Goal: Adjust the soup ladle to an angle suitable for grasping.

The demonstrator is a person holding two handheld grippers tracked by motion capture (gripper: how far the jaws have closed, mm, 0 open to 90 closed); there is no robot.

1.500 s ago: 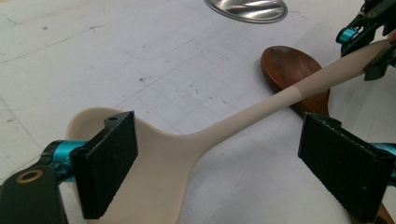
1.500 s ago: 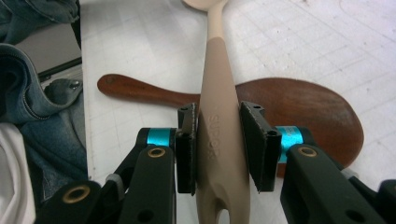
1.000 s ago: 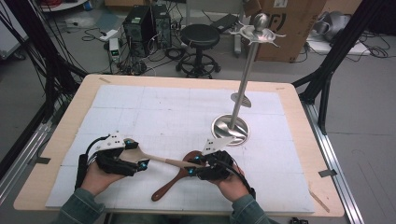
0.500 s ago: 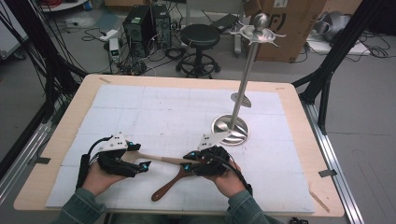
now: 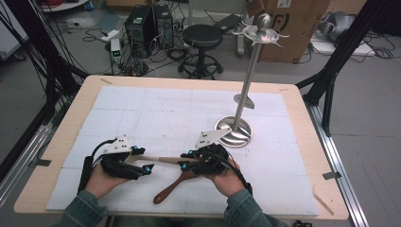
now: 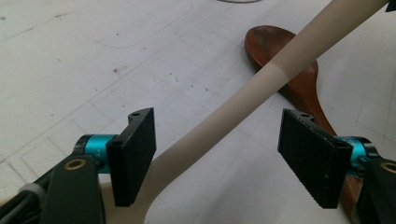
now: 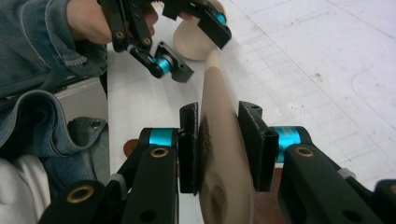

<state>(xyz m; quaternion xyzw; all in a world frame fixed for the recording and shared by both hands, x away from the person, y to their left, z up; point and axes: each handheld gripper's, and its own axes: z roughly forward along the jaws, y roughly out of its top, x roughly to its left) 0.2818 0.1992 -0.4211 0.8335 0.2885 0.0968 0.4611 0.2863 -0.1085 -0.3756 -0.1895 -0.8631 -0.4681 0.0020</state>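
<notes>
lower centre of the high view: pale wooden spoon (image 5: pixel 163 160) spans level between my hands, long axis left-right. right tongs (image 5: pixel 185 165) clenched on its handle end (image 7: pixel 219 154). left tongs (image 5: pixel 144 161) straddle the shaft near the bowl (image 6: pixel 219 119), pads closing in but not yet pressing. dark spoon (image 5: pixel 172 187) lies beneath on the tabletop (image 5: pixel 156 109).

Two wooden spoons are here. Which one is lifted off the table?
The pale spoon: the right gripper clamps its handle end, holding it in the air. The dark brown spoon lies flat on the table beneath it.
</notes>
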